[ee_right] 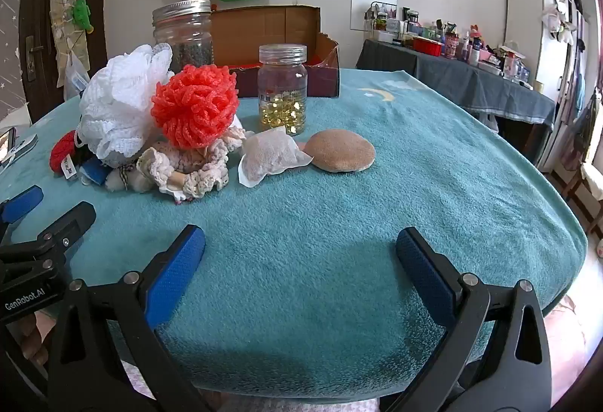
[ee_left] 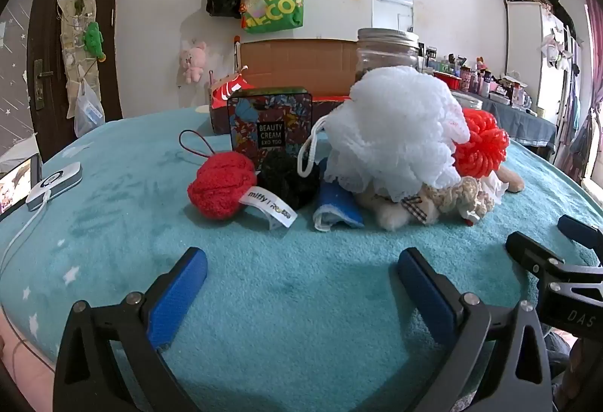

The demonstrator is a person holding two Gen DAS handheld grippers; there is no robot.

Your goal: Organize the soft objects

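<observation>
both grippers, left gripper (ee_left: 301,284) and right gripper (ee_right: 299,261), hung wide open and empty; soft objects (ee_left: 392,137) lay heaped ahead, cardboard box (ee_left: 297,60) behind, sorting apparently not begun.

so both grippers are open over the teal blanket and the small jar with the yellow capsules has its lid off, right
Not quite: the small jar of yellow capsules has its clear lid screwed on, as the right wrist view shows. The rest holds: the left gripper and the right gripper are both open above the teal blanket, holding nothing.
</observation>
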